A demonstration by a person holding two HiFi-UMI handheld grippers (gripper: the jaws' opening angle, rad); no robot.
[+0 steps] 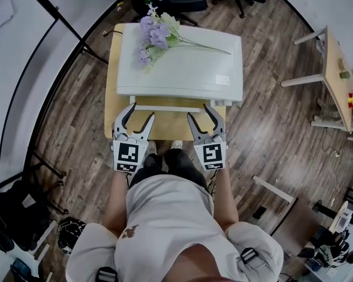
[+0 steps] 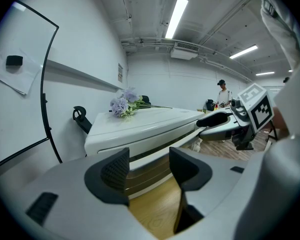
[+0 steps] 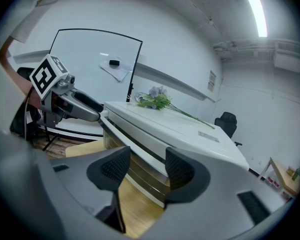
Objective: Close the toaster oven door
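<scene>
On the bench point(image 1: 165, 127): white toaster oven point(image 1: 188, 69), door handle point(image 1: 167, 108) on its near side.
Left claw point(image 1: 141, 111): released, empty.
Right claw point(image 1: 199, 111): released, empty.
Advice: press both handle ends evenly until the door sits flush.

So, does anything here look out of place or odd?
Yes: a bunch of purple flowers lies on top of the white toaster oven, toward its far left corner. An appliance that heats is an odd resting place for them.
</scene>
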